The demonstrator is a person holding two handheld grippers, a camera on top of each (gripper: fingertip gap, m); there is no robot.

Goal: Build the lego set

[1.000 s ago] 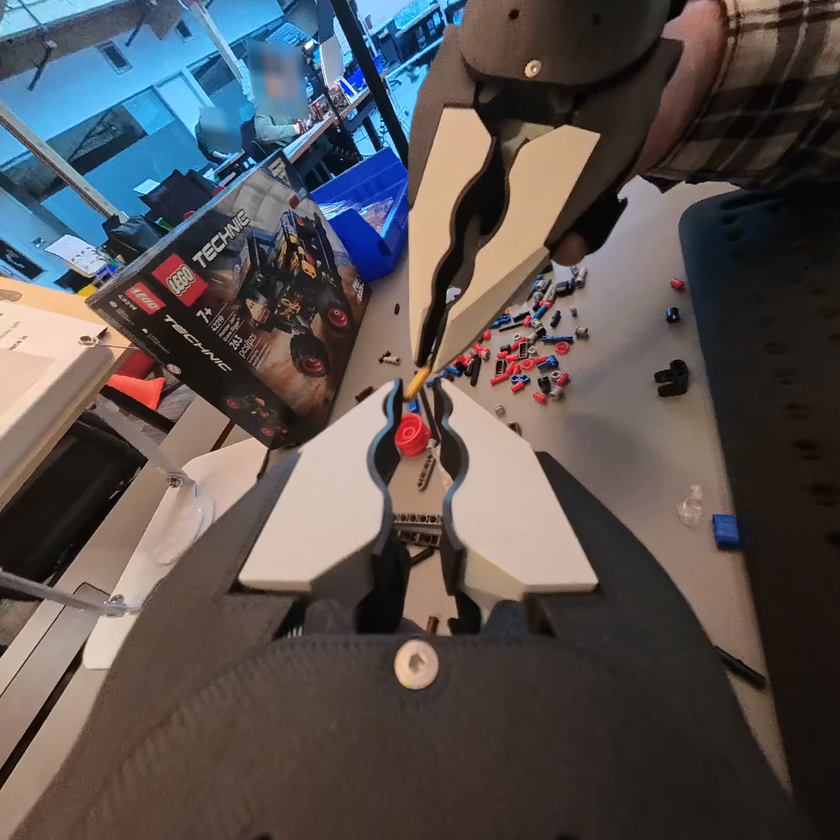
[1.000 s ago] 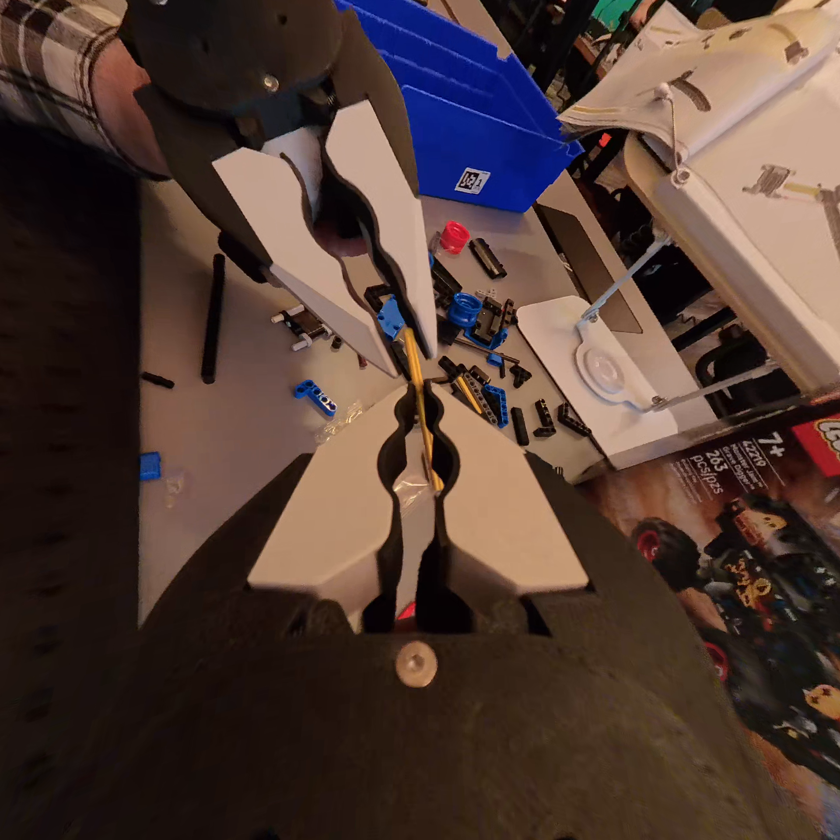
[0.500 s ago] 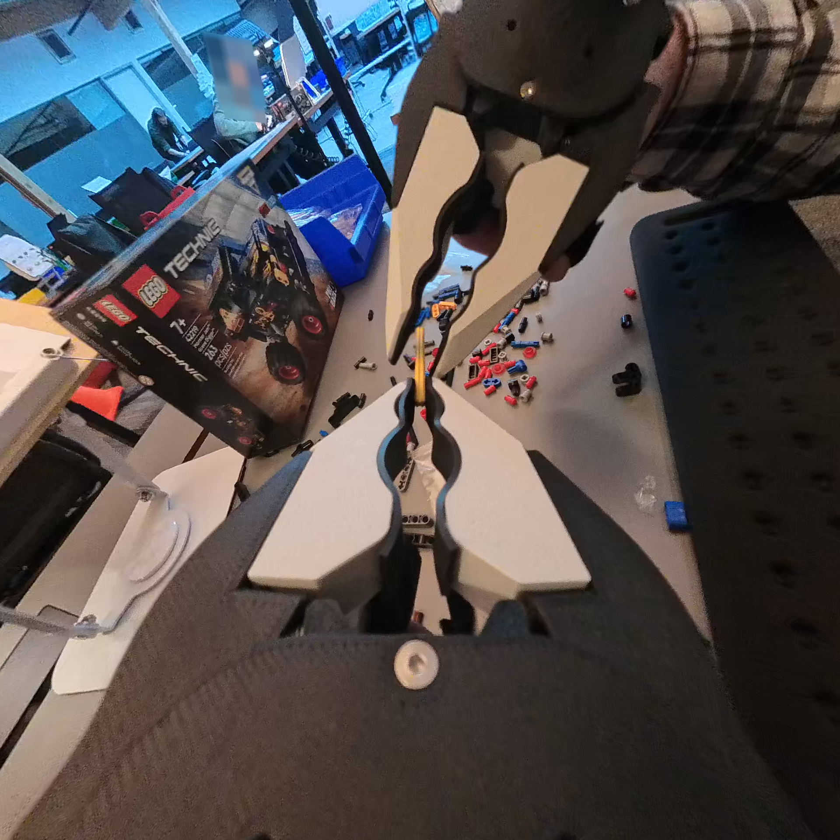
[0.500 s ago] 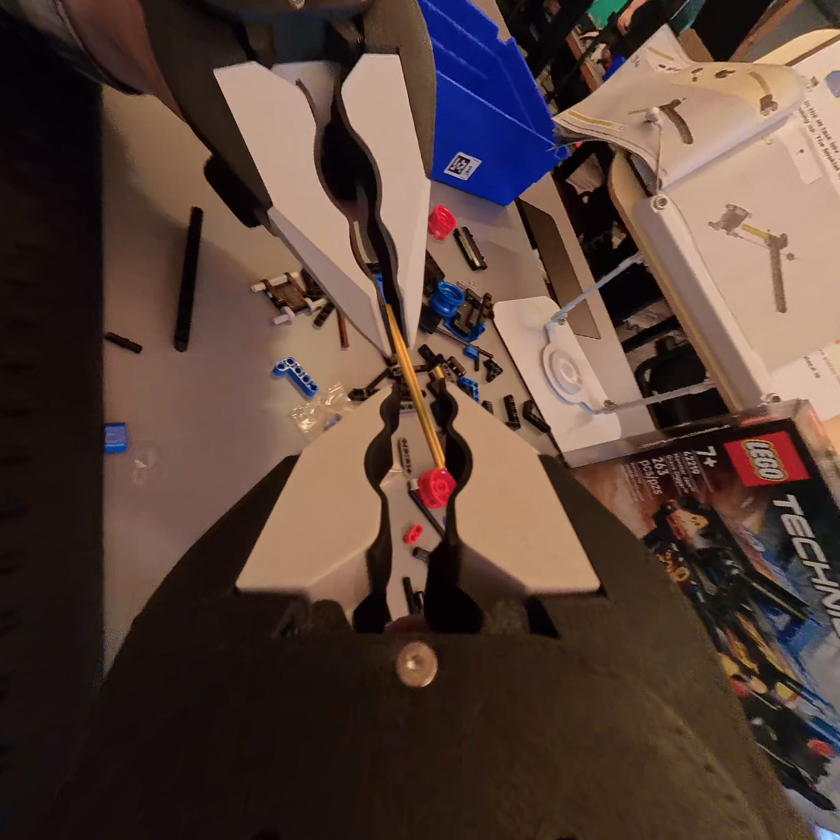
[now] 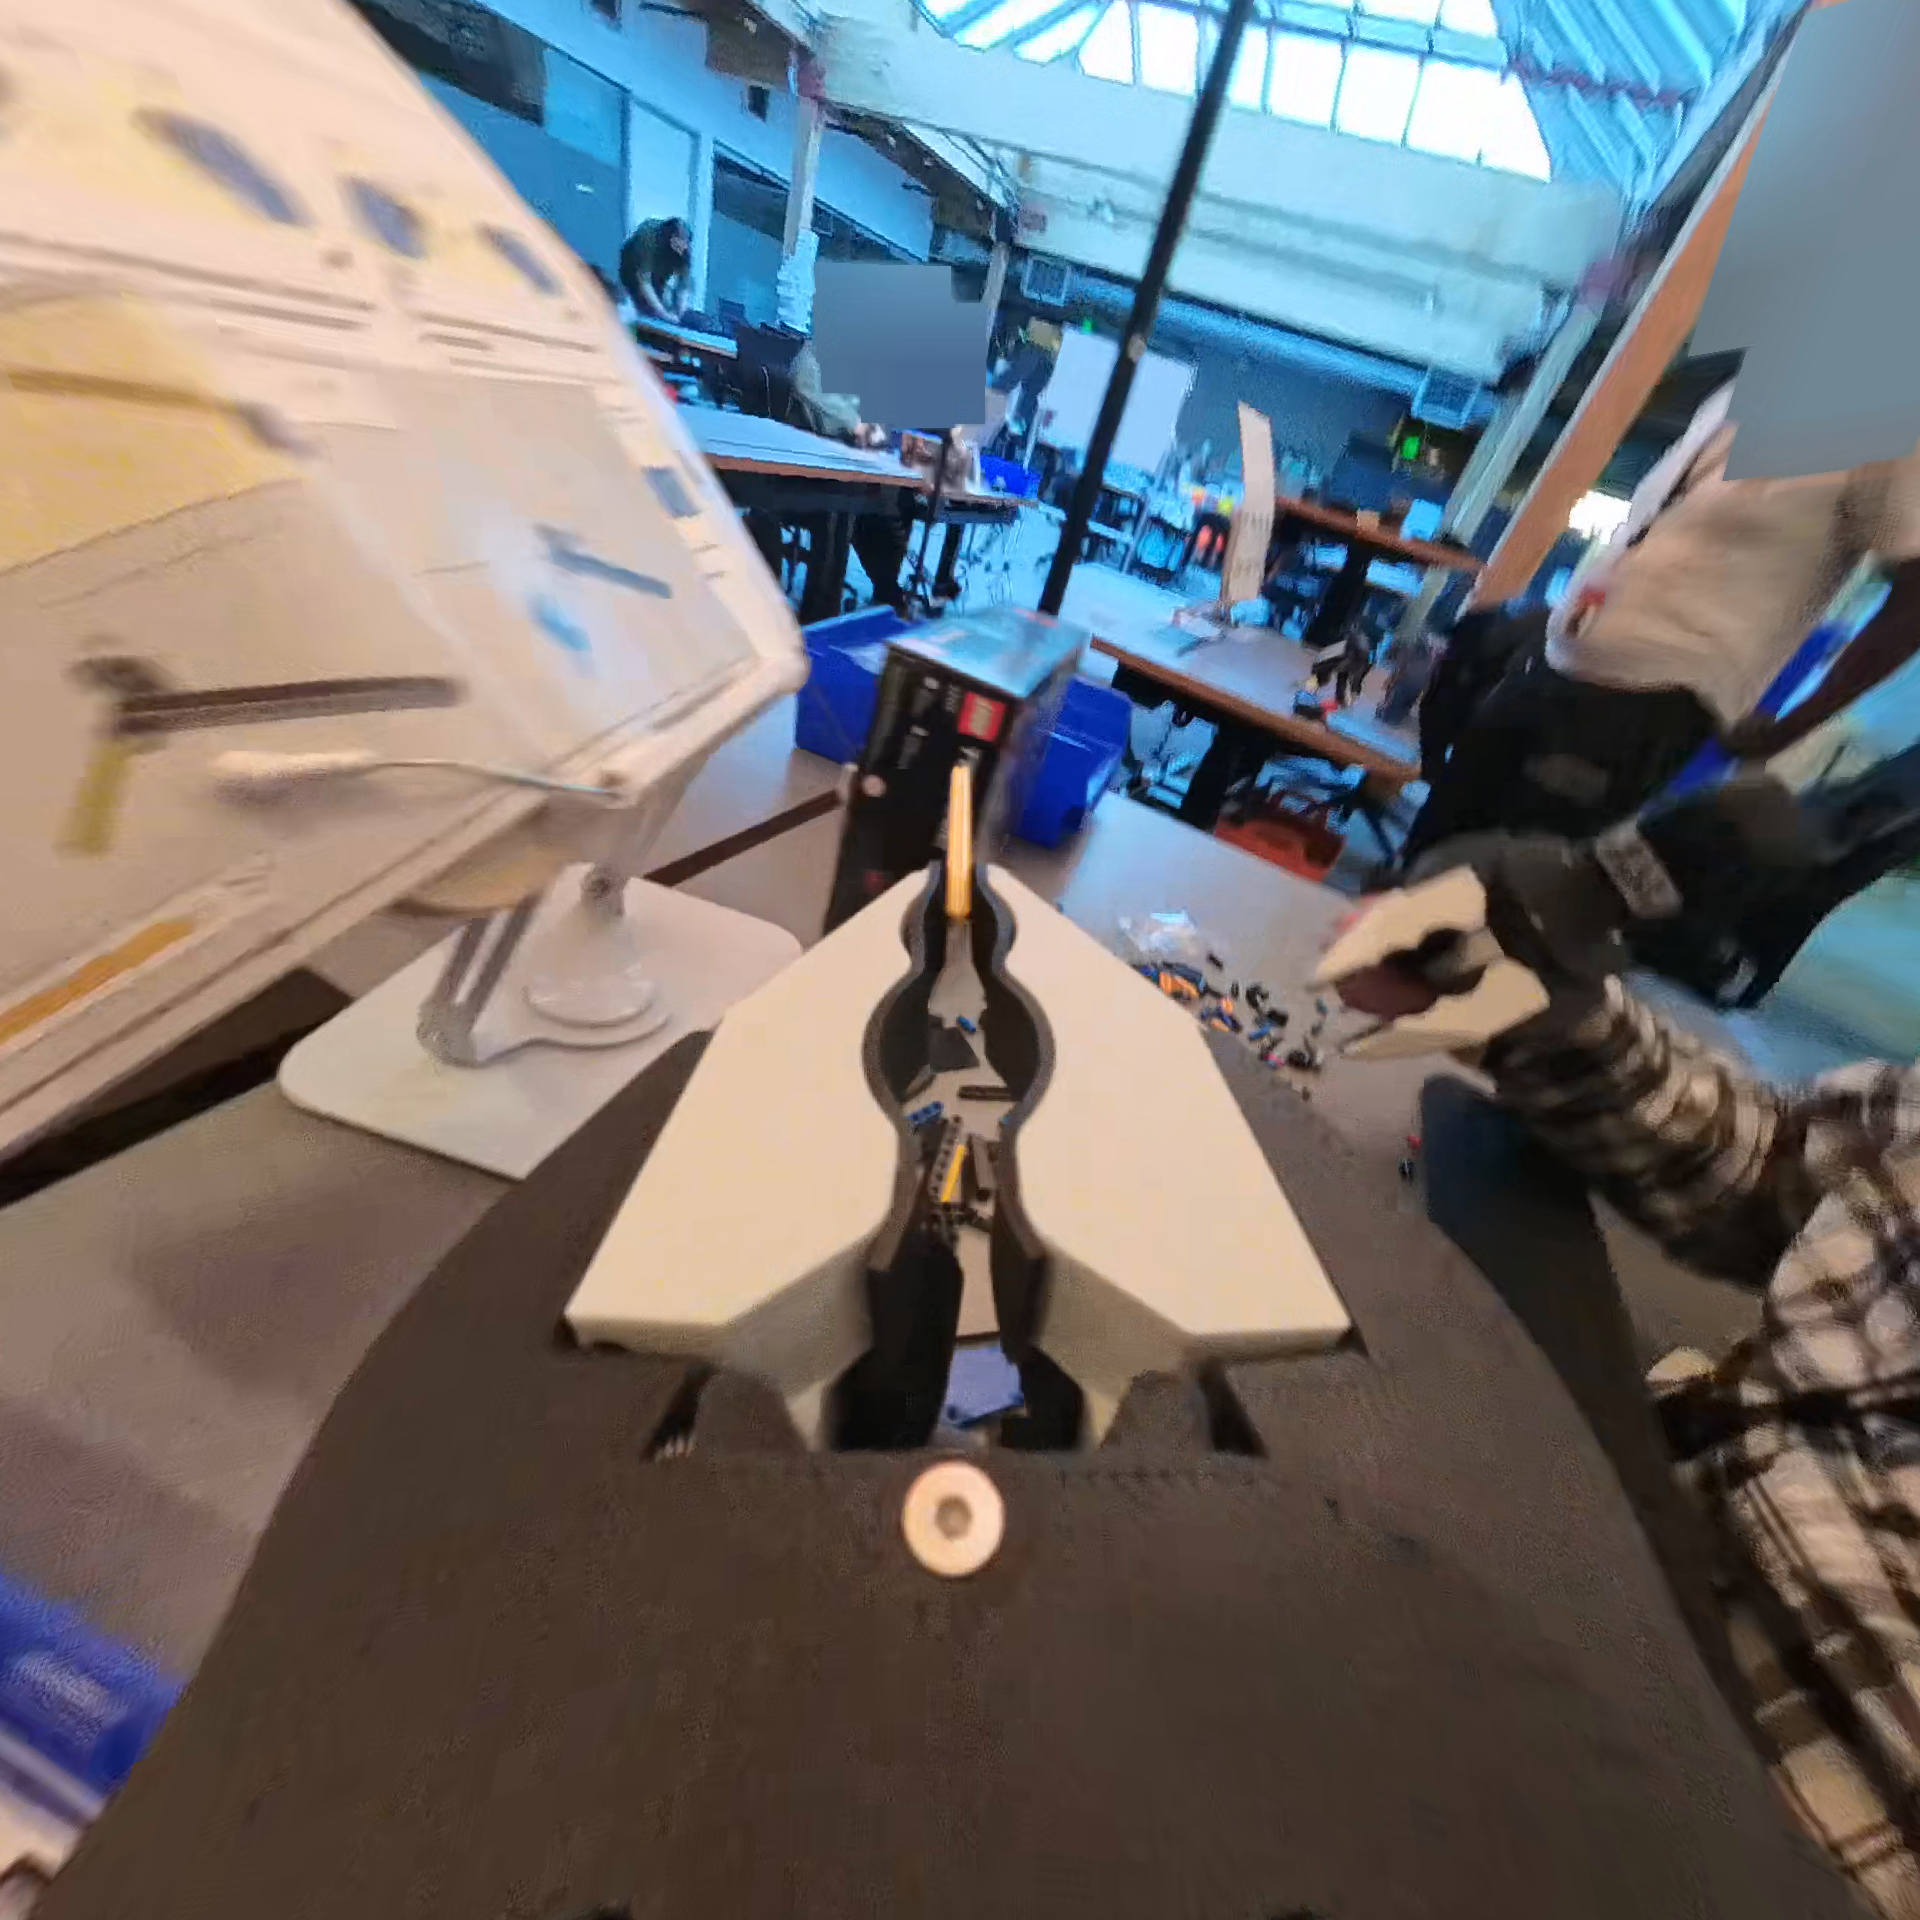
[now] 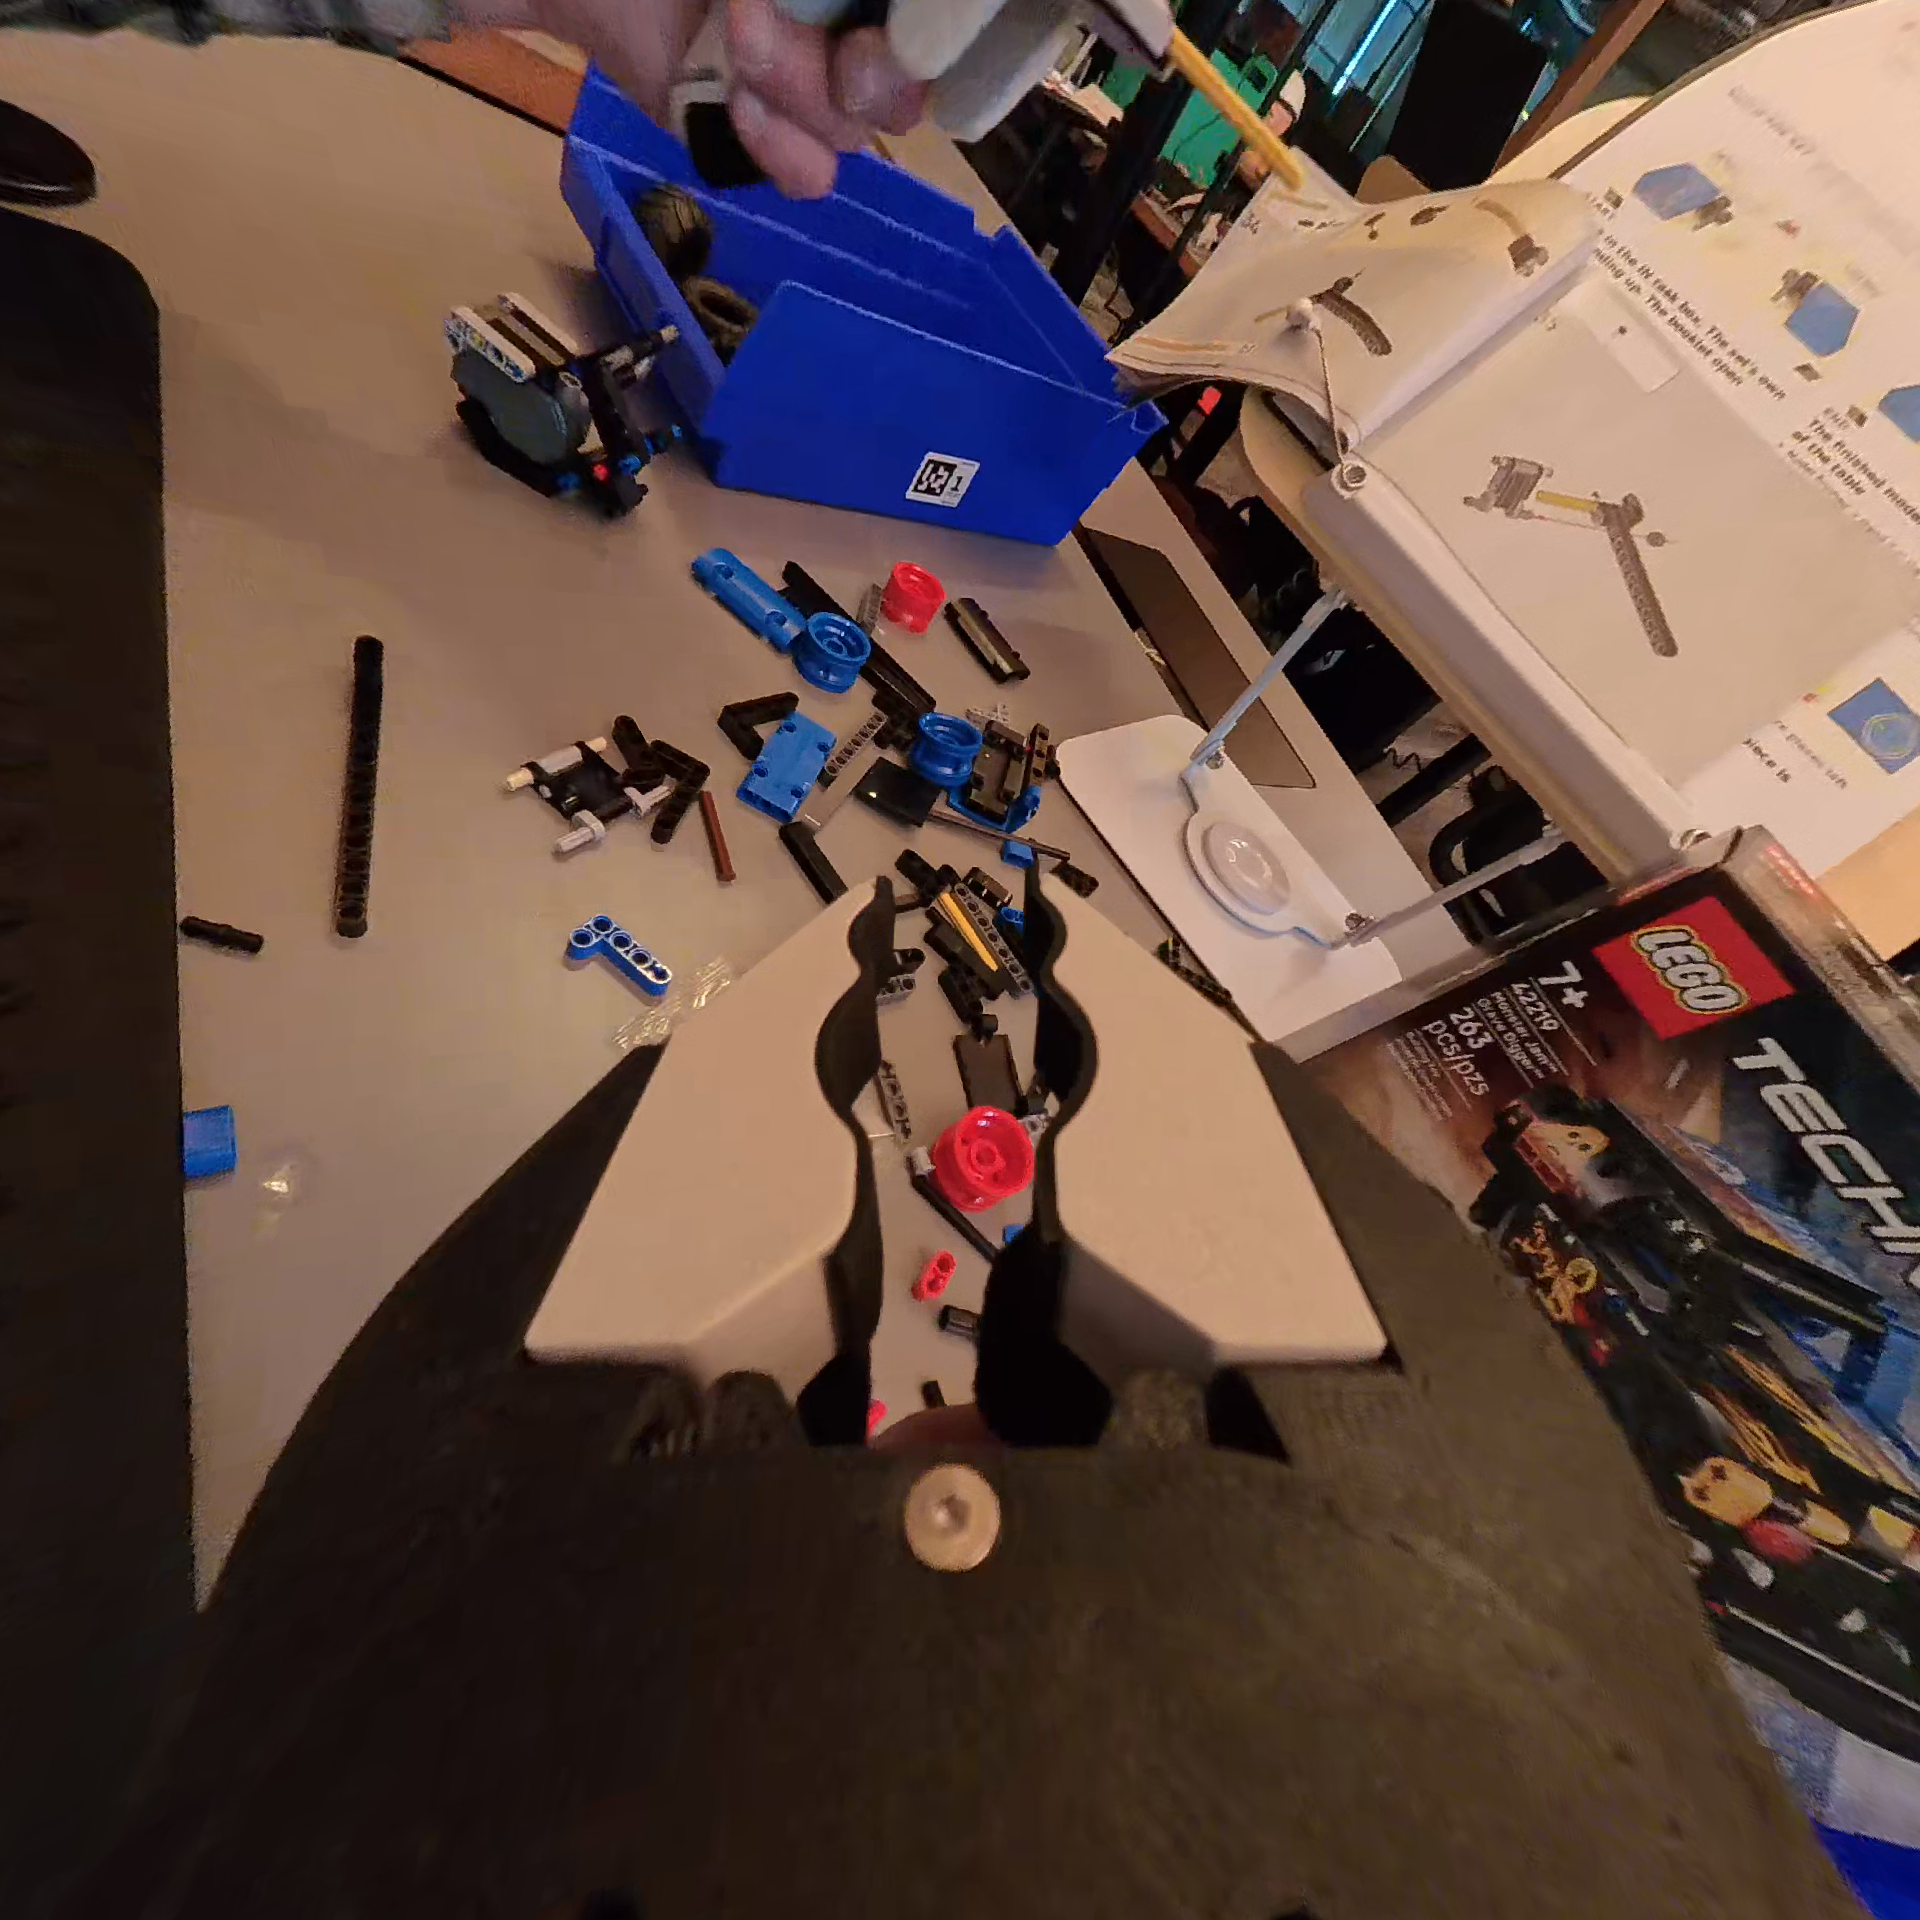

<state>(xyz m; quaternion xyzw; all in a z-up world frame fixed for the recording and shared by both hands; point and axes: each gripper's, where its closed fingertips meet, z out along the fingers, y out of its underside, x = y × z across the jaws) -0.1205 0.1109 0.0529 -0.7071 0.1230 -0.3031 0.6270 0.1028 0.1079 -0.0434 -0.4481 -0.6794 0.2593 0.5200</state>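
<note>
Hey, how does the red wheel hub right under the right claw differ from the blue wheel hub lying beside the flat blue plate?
The red wheel hub sits near the right claw, seen between its fingers; the blue wheel hub lies farther off, in the scattered pile. The red one shows its round face with small holes; the blue one is tipped, showing its open hollow. The red one lies mostly apart; the blue one is crowded by black pieces. Both look like similar small round hubs on the table.

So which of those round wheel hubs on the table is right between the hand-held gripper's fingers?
The red hub, lying on the table between the right hand-held gripper fingers. Another red hub and two blue ones lie farther off.
</note>
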